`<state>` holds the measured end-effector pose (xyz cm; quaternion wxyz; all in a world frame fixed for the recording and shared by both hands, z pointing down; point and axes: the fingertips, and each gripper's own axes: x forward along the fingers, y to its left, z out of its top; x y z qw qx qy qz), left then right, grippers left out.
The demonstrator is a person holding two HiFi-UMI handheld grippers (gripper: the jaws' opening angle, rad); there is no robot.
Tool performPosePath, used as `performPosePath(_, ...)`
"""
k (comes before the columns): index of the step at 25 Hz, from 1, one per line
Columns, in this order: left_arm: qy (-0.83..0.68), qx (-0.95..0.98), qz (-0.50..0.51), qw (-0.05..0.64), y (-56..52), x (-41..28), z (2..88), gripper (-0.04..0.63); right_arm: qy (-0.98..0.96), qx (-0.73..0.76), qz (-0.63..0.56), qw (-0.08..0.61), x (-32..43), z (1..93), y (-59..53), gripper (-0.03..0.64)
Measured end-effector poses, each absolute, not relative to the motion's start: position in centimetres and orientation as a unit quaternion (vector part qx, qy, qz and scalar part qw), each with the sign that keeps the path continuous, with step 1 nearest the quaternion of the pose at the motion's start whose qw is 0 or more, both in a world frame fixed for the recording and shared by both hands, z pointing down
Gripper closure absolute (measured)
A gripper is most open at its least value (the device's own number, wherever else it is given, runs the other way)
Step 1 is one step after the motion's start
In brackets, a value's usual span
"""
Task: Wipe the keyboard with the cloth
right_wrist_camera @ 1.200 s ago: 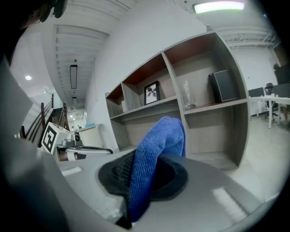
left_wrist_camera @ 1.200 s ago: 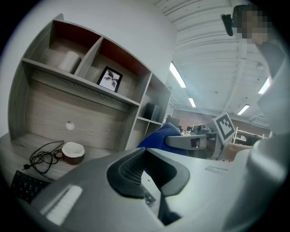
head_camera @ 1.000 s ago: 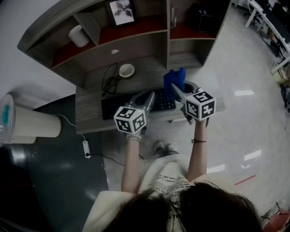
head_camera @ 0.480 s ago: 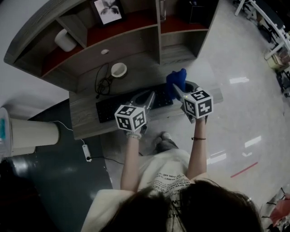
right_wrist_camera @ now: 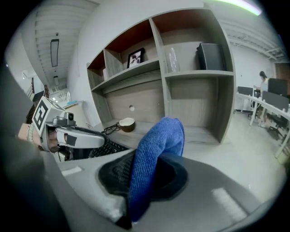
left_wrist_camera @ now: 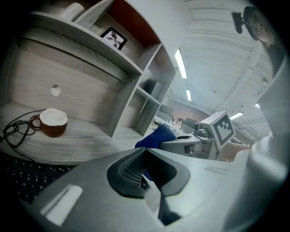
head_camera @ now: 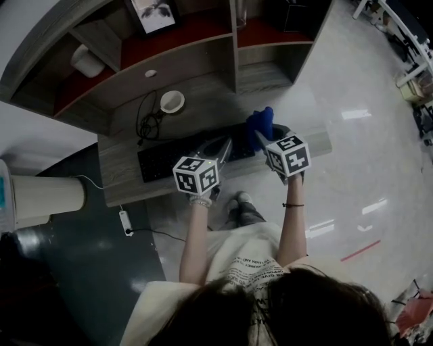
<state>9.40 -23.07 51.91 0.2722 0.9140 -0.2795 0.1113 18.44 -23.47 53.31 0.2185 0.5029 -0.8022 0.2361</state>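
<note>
A black keyboard (head_camera: pixel 162 161) lies along the front of the grey desk (head_camera: pixel 122 176); it also shows as the keyboard (left_wrist_camera: pixel 22 174) and the keyboard (right_wrist_camera: pixel 106 148) in the two gripper views. My right gripper (head_camera: pixel 260 138) hangs over the keyboard's right end, shut on a blue cloth (head_camera: pixel 259 124). That cloth (right_wrist_camera: pixel 156 149) stands up from between the jaws of my right gripper (right_wrist_camera: pixel 140 179). My left gripper (head_camera: pixel 224 143) hovers over the keyboard's right half, a little left of the cloth (left_wrist_camera: pixel 156 136). The jaws of my left gripper (left_wrist_camera: pixel 146 156) meet with nothing between them.
A brown cup (head_camera: pixel 172 101) with a white inside and a coiled black cable (head_camera: pixel 145 121) sit behind the keyboard. A shelf unit with a framed picture (head_camera: pixel 152 13) rises at the desk's back. A white cylinder (head_camera: pixel 40 199) and a power strip (head_camera: pixel 124 221) are on the floor at left.
The desk has slid down and to the left in the head view. Both grippers kept their pose over the keyboard's right part, with the cloth still held in the right one.
</note>
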Motion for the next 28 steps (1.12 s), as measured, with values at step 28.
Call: performPosePath(28,-0.328,0.881,0.125,0.317,-22.7,8.1,55.6,0.592,-0.839,0.406,0.278,0.233,14.6,57.4,-24.4,0.558)
